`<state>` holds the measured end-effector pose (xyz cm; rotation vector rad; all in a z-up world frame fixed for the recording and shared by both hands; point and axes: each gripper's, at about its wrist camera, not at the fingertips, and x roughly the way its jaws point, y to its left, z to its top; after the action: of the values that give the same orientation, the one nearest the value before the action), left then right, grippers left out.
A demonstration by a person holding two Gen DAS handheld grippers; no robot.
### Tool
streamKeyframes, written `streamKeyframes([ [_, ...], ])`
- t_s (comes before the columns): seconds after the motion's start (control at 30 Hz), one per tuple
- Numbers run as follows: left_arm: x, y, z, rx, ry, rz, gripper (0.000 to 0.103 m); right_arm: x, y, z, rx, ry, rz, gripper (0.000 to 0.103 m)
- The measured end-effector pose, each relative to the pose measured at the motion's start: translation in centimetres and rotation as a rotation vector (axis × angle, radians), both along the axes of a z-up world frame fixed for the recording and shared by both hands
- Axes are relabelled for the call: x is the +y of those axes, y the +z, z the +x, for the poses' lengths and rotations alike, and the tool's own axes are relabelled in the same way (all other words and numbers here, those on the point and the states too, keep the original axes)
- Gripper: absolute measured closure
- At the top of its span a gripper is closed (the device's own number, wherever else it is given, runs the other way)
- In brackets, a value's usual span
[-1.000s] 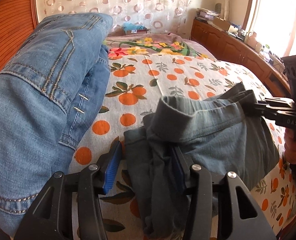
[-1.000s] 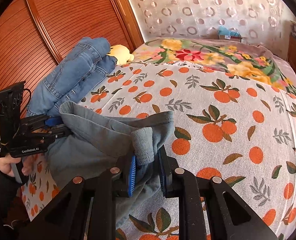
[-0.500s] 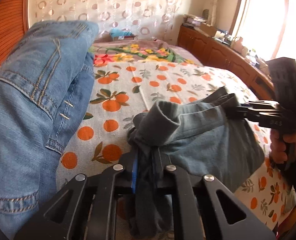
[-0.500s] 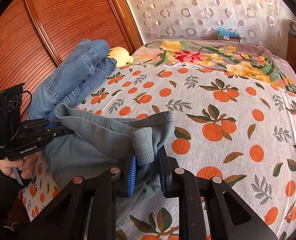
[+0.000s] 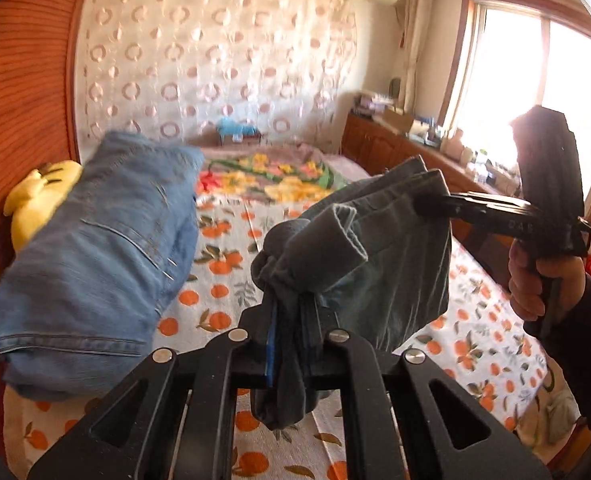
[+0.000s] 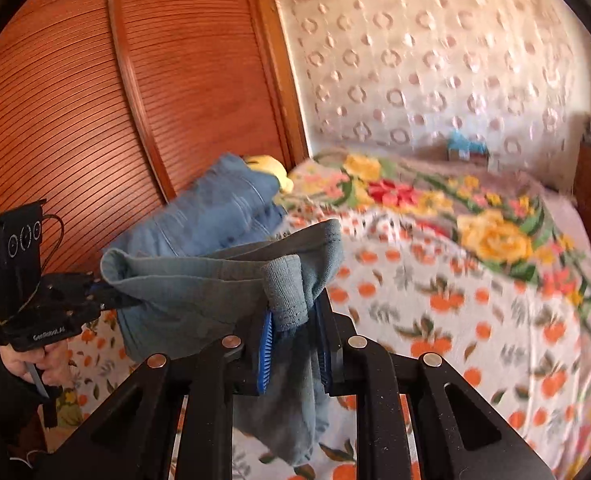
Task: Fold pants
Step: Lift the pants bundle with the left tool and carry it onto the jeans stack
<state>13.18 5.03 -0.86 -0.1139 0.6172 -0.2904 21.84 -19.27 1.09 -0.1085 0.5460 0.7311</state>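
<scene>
orange-print bedsheet (image 5: 223, 268) lies below; the grey pants (image 5: 379, 264) hang above it, waistband stretched between the two claws. left gripper (image 5: 291, 320) and right gripper (image 6: 293, 340) each clench bunched fabric, likely to spread it flat. folded jeans (image 5: 107, 240) sit aside.

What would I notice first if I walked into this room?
Probably the grey pants held up above the bed, pinched at each end by the left gripper and the right gripper. Then the folded blue jeans piled on the bed's left side, by a yellow plush toy.
</scene>
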Motion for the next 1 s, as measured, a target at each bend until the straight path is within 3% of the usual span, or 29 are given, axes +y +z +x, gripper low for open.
streamKeyframes([
  [0.3, 3.1, 3.5, -4.2, -0.100, 0.076, -0.067, 0.093, 6.3, 7.9, -3.5, -0.159, 0.127, -0.058, 0.084],
  [0.5, 6.6, 4.6, -7.0, -0.148, 0.151, -0.127, 0.093, 12.0, 11.2, -4.3, -0.227, 0.237, -0.131, 0.084],
  [1.0, 10.7, 1.3, -2.4, -0.093, 0.230, -0.203, 0.093, 19.6, 11.8, 4.0, -0.161, 0.244, -0.305, 0.084],
])
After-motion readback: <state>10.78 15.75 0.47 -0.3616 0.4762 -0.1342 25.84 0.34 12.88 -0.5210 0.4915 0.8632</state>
